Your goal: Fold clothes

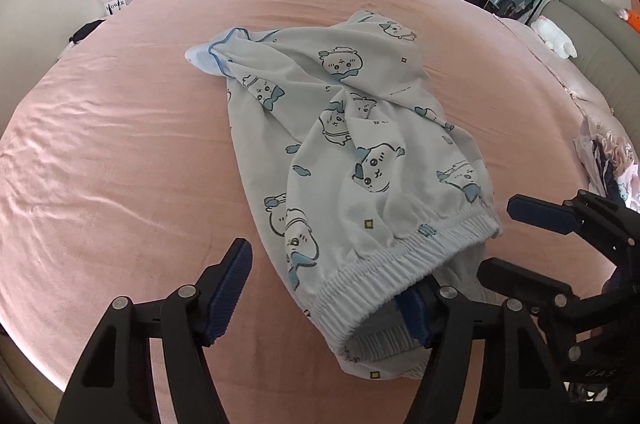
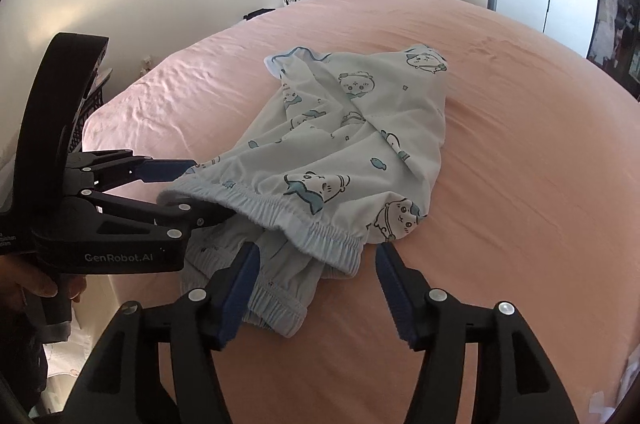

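Soft daylight, sharp focus, fisheye-warped dark corners

Printed pajama pants (image 1: 360,152) lie crumpled on a pink bed (image 1: 120,144), elastic waistband (image 1: 400,260) nearest. Left tongs (image 1: 326,298) straddle the waistband, apart; right tongs (image 1: 516,244) gape just right.

A wide bed covered in a pink, softly creased fabric sheet (image 1: 132,128) carried everything. On it lay a rumpled pair of white cotton pyjama trousers printed with blue cartoon animals (image 1: 360,144), their gathered elastic waistband (image 1: 400,256) nearest the cameras and the legs bunched toward the far side. A white plush toy (image 1: 556,38) rested by the grey padded headboard (image 1: 600,44)
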The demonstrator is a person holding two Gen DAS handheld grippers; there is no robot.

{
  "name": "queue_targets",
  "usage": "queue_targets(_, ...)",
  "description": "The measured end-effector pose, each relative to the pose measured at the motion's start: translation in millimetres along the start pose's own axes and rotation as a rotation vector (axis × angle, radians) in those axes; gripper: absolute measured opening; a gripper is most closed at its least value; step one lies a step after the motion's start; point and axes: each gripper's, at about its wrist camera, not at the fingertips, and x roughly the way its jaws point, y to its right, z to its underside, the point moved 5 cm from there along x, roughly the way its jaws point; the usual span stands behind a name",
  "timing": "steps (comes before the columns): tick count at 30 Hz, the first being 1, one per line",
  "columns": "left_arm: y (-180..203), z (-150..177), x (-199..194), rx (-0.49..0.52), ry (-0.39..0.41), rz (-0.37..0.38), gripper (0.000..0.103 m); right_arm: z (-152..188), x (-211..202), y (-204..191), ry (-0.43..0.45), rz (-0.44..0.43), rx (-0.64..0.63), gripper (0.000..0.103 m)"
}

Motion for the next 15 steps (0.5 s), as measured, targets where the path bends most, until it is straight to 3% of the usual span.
queue_targets(6, 5.5, 0.3, -3.2, 0.014, 0.008, -0.009, 0.041, -1.8, 9.7, 12.1, -0.006, 0.075, 0.037, 0.060)
queue_targets(11, 4.1, -5.3, -6.1, -0.013, 0.038, 0.002, 0.028, -0.5, 20.0, 19.1, -0.014, 0.066, 0.080, 0.063)
queue_targets(15, 7.0, -9.6, -9.1, -0.003, 0.054, 0.011, 0.026, -2.0, 24.8, 16.5, -0.003, 0.068, 0.078, 0.063)
